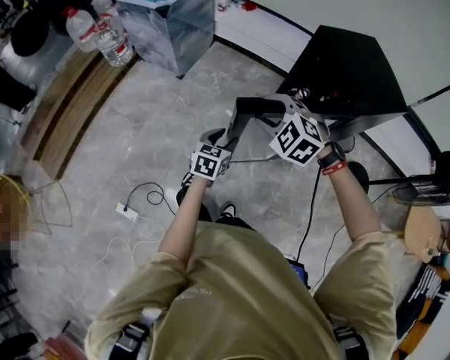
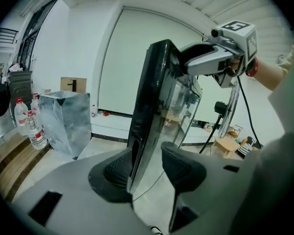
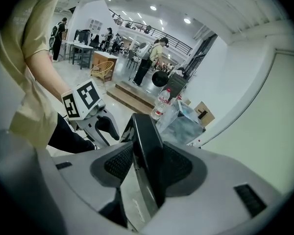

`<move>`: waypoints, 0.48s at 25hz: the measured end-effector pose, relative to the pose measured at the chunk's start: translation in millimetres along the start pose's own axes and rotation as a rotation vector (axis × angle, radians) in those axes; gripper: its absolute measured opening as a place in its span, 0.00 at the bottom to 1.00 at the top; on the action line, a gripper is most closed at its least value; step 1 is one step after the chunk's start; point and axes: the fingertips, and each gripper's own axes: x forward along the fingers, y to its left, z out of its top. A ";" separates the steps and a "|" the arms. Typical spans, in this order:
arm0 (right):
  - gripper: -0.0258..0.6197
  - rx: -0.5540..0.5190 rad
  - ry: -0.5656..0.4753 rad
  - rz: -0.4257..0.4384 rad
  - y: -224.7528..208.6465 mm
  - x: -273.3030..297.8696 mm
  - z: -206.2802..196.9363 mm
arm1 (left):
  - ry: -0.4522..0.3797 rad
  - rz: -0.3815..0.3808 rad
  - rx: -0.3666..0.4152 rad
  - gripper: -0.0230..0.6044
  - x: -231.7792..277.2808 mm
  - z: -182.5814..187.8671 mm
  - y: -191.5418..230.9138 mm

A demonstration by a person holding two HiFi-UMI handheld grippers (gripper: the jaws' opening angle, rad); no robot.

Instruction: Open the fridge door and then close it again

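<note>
The fridge door [image 2: 148, 97] stands ajar, edge-on, at one o'clock from the person. The left gripper [image 2: 148, 164] and the right gripper [image 3: 149, 163] both hold their fingers spread astride its edge, pinching nothing. With no real grip, a sideways nudge could slide a finger off the edge. The door could also swing freely and slam against the fridge [image 1: 352, 73].

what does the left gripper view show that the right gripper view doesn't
Only the left gripper view: the right tool up at the top of the fridge door, a standing fan and a wooden stool.
Only the right gripper view: the left tool, a wicker chair and people at desks.
Both: the fridge door between open jaws, water bottles, a clear box.
</note>
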 end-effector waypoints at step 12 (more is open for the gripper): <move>0.36 0.034 0.050 -0.014 -10.1 10.2 2.6 | 0.060 -0.028 0.045 0.20 24.5 7.7 15.7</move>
